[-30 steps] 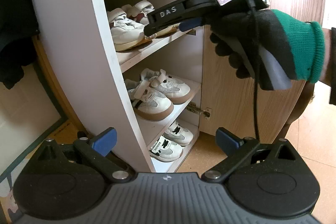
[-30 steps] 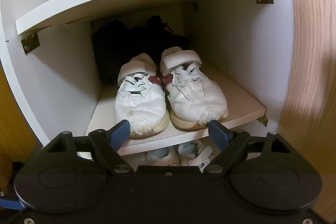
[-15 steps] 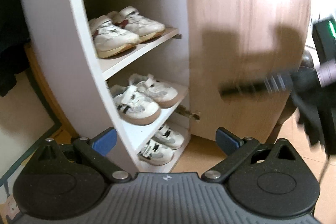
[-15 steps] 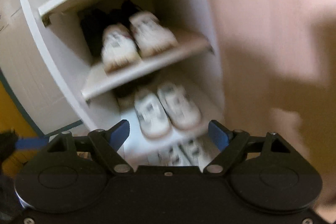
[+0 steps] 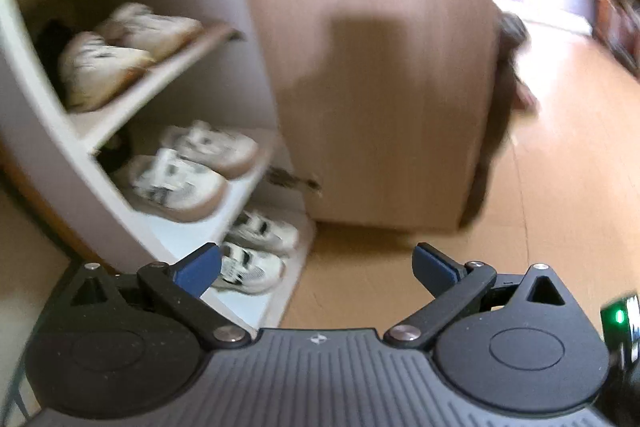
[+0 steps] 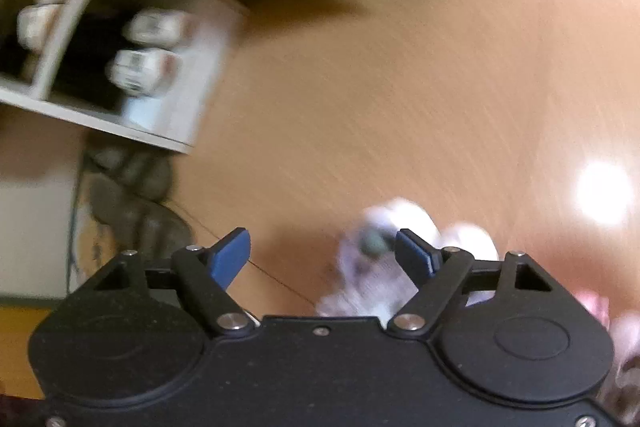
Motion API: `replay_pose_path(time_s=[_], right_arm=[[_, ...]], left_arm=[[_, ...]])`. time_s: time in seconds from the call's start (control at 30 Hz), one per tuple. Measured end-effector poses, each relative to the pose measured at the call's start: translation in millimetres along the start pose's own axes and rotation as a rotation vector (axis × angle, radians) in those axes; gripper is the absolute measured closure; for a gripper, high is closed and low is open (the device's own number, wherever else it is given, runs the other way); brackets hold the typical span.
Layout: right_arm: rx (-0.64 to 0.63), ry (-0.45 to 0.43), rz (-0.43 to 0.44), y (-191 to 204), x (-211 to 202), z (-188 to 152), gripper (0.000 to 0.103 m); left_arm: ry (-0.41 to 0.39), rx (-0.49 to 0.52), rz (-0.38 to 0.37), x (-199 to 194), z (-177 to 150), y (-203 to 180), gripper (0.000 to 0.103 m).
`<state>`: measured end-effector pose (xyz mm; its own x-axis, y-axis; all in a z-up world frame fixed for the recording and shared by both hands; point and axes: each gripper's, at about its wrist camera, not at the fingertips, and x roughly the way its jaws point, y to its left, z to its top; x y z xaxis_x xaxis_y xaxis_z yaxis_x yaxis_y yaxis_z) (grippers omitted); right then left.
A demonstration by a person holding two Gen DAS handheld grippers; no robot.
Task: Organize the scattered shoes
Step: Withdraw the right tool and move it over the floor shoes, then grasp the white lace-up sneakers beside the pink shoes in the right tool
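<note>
Angled down over a pale shoe (image 6: 372,267) loose on the floor (image 6: 400,87), right gripper (image 6: 322,255) fingers apart and just narrowing, empty; left gripper (image 5: 316,267) likewise spread and empty, facing paired shoes (image 5: 176,175) in the cabinet (image 5: 64,163).

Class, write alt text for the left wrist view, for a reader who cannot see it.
An open left gripper, holding nothing, points down at a white shoe cabinet whose three visible shelves each hold a pair of white sneakers. Its wooden door stands open to the right above a light wood floor. The picture is motion-blurred.
</note>
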<state>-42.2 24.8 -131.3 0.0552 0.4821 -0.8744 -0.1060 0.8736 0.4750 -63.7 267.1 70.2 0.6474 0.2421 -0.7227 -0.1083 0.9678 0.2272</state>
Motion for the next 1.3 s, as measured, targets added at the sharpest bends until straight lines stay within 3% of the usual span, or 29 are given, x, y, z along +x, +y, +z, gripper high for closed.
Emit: replay_pose_path(time_s=[0.13, 0.23, 0.43, 0.57, 0.8, 0.93, 1.07, 1.1, 1.2, 1.3], right_arm=[[0.027, 0.021, -0.055, -16.6, 11.9, -21.0, 0.028], [0.042, 0.008, -0.084, -18.3, 11.1, -24.2, 0.032], [0.056, -0.026, -0.123, -21.0, 23.5, -27.5, 0.044], [0.105, -0.078, -0.129, -20.8, 33.0, -26.4, 0.044], [0.196, -0.086, -0.195, -26.6, 54.5, -31.5, 0.045], [0.222, -0.102, -0.216, -31.3, 65.0, -31.8, 0.056], [0.229, -0.102, -0.249, -31.3, 74.3, -25.6, 0.057], [0.22, -0.104, -0.255, -31.8, 74.5, -24.4, 0.063], [0.165, -0.106, -0.234, -31.0, 69.8, -25.2, 0.078], [0.165, -0.132, -0.172, -34.2, 56.2, -24.7, 0.08]], left_arm=[[0.067, 0.124, 0.028, 12.4, -15.1, -17.6, 0.001], [0.09, 0.145, 0.043, 16.0, -21.7, -20.4, 0.001], [0.101, 0.159, 0.047, 15.5, -29.3, -20.4, 0.001], [0.098, 0.149, 0.054, 15.8, -28.2, -15.6, 0.001], [0.089, 0.133, 0.059, 14.5, -27.7, -9.3, 0.001], [0.091, 0.119, 0.066, 16.0, -29.0, -4.2, 0.001], [0.099, 0.116, 0.07, 17.6, -30.0, -1.2, 0.001], [0.098, 0.115, 0.07, 17.4, -29.9, -0.8, 0.001], [0.094, 0.108, 0.071, 16.9, -28.2, -0.2, 0.001], [0.087, 0.103, 0.068, 16.1, -25.6, -2.2, 0.001]])
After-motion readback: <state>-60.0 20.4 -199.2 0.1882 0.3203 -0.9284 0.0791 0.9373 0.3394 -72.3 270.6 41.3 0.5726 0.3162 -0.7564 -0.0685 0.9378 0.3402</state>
